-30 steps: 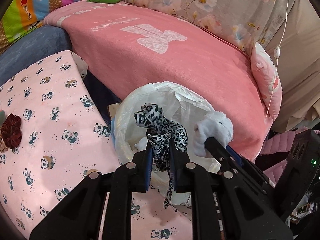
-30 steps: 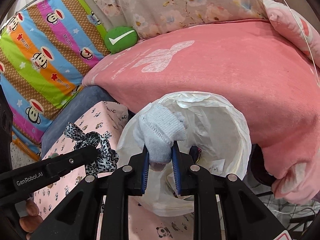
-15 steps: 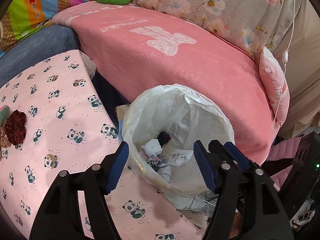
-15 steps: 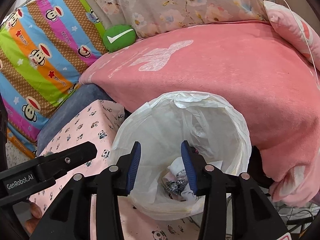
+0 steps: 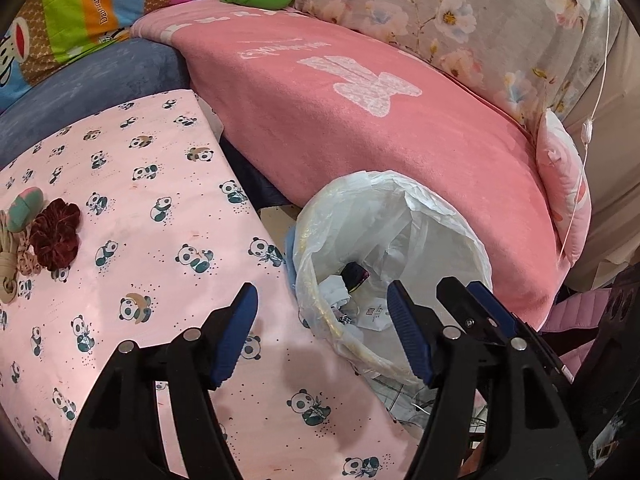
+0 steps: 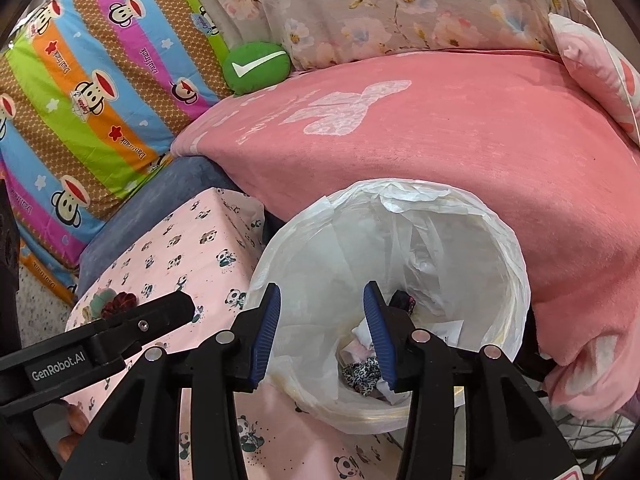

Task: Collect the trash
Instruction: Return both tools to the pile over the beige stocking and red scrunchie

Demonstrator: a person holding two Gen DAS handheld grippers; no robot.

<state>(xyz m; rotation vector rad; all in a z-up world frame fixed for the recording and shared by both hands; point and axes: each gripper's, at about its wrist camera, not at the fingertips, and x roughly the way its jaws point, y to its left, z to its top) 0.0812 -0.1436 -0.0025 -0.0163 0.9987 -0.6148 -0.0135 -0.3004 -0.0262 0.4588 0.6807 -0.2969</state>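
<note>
A bin lined with a white plastic bag (image 5: 404,216) (image 6: 400,216) stands between the panda-cloth table (image 5: 140,240) and the pink sofa. Inside lie the leopard-print scrunchie (image 6: 362,372), white cloth (image 6: 362,334) and paper scraps (image 5: 370,314). My left gripper (image 5: 322,336) is open and empty, above the table edge and the bin's near rim. My right gripper (image 6: 322,338) is open and empty over the bin's mouth. A dark red scrunchie (image 5: 56,234), a green-pink item (image 5: 25,208) and beige ties (image 5: 10,268) lie at the table's left.
A pink blanket (image 5: 380,120) covers the sofa behind the bin, with a green cushion (image 6: 256,66), a striped monkey cushion (image 6: 92,92) and a floral one (image 6: 400,12). A pink pillow (image 5: 564,184) and a hanging cord (image 5: 588,128) are at the right. The left gripper's arm (image 6: 100,344) crosses the right wrist view.
Both grippers opened; the leopard scrunchie and the white cloth dropped into the bin. The left gripper has since drawn back to the left over the table.
</note>
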